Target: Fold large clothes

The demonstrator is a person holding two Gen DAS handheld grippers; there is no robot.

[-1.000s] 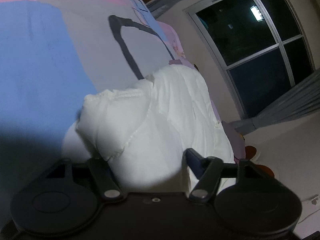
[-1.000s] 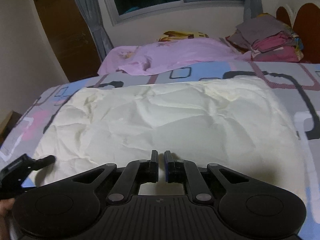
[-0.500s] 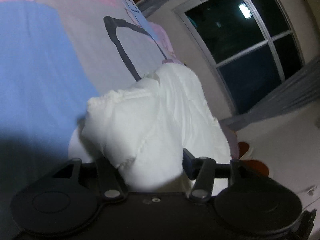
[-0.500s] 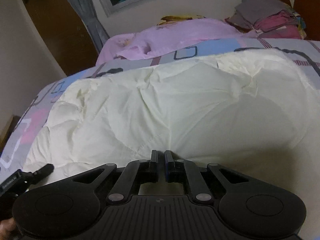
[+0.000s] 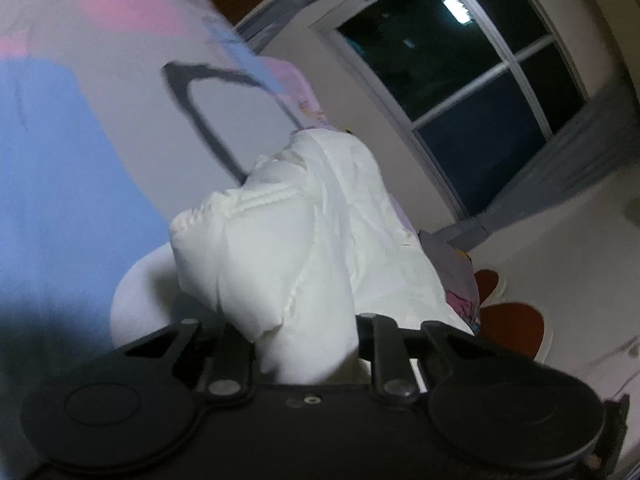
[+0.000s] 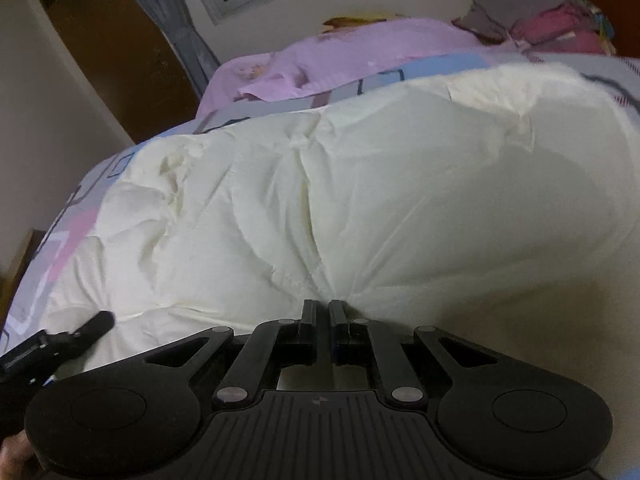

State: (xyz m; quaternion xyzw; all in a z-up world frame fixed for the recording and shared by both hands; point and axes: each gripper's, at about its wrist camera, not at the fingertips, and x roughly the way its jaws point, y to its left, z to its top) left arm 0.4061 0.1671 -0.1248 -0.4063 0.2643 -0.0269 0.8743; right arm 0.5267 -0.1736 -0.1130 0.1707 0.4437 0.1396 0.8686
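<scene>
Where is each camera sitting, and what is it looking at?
Left wrist view: sits on the left hand-held gripper, tilted, looking along the white quilt bunched between its fingers toward the window.
Right wrist view: sits on the right hand-held gripper, looking across the quilt on the bed toward pink bedding; its near-closed fingers pinch the quilt's edge, and the left gripper shows at lower left.
Shared: the quilt, bed and window.

My left wrist view is rolled sideways, very close behind the bunched white quilted comforter (image 5: 288, 256), facing the dark paned window (image 5: 460, 92). My right wrist view sits level and low, looking across the same comforter (image 6: 360, 200) toward the pink bedding (image 6: 360, 48).
</scene>
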